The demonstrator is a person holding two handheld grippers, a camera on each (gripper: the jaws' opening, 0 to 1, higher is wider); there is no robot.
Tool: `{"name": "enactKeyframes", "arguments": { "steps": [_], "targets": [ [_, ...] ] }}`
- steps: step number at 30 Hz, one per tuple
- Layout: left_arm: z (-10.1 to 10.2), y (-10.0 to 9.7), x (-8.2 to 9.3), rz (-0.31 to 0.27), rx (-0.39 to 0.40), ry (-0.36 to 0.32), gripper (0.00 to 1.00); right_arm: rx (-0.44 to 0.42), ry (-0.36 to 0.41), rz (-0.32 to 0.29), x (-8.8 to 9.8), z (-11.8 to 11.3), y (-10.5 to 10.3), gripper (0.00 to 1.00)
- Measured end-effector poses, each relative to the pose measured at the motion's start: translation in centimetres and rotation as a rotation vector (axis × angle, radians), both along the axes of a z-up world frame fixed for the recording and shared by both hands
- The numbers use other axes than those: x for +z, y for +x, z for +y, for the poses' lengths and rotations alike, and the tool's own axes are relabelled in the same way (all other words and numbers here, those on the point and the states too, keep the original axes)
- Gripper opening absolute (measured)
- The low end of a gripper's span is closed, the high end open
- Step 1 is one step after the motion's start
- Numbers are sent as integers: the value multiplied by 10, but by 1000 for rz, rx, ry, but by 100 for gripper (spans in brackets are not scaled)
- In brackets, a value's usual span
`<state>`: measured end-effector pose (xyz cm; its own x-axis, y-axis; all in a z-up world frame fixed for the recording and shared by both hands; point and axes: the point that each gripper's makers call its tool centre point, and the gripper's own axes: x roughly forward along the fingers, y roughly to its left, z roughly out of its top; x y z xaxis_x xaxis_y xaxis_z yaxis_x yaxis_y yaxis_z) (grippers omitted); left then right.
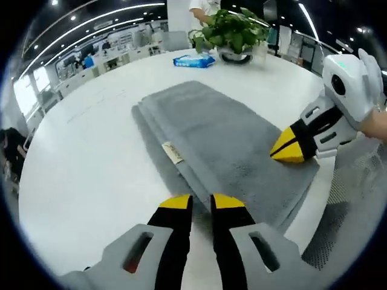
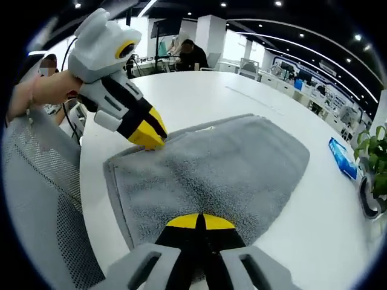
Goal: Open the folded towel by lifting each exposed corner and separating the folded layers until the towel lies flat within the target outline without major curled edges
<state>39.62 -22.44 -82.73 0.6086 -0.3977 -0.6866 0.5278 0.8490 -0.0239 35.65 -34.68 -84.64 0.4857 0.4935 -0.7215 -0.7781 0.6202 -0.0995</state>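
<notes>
A grey towel (image 1: 211,139) lies folded in layers on the white table (image 1: 91,163), with a small label (image 1: 172,152) on its lower layer. My left gripper (image 1: 201,201) hovers at the towel's near edge, its yellow-tipped jaws a narrow gap apart with nothing pinched between them. In the right gripper view the left gripper (image 2: 150,140) touches the towel's (image 2: 217,175) far-left edge. My right gripper (image 2: 197,222) has its tips pressed together at the towel's near edge. In the left gripper view the right gripper (image 1: 279,154) rests on the towel's right corner, apparently pinching the top layer.
A potted plant (image 1: 233,30) and a blue packet (image 1: 193,60) stand at the table's far side. A mesh chair (image 2: 42,205) sits against the table edge by the towel. A person's hand (image 2: 51,90) holds the left gripper. Desks and people fill the office behind.
</notes>
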Motion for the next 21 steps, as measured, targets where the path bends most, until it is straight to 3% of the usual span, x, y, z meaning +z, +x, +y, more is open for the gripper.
{"name": "enactKeyframes", "arguments": {
  "steps": [3,7,8,12,16,21],
  "targets": [
    [3,0,-1,53,66,-93,11,-12,11,10,1,-1,1,0],
    [-20,-8,5,107,40,-234,9,-60,67,48,3,0,2,0],
    [-21,-10,4,113,39,-236,9,-62,70,49,4,-1,2,0],
    [-22,-20,-15,142,-41,-103,9,-62,71,44,4,0,2,0],
    [-26,-19,-14,112,-57,-87,9,-63,76,45,5,1,2,0],
    [-28,-19,-8,89,-89,-61,1,-95,160,68,12,6,4,3]
  ]
}}
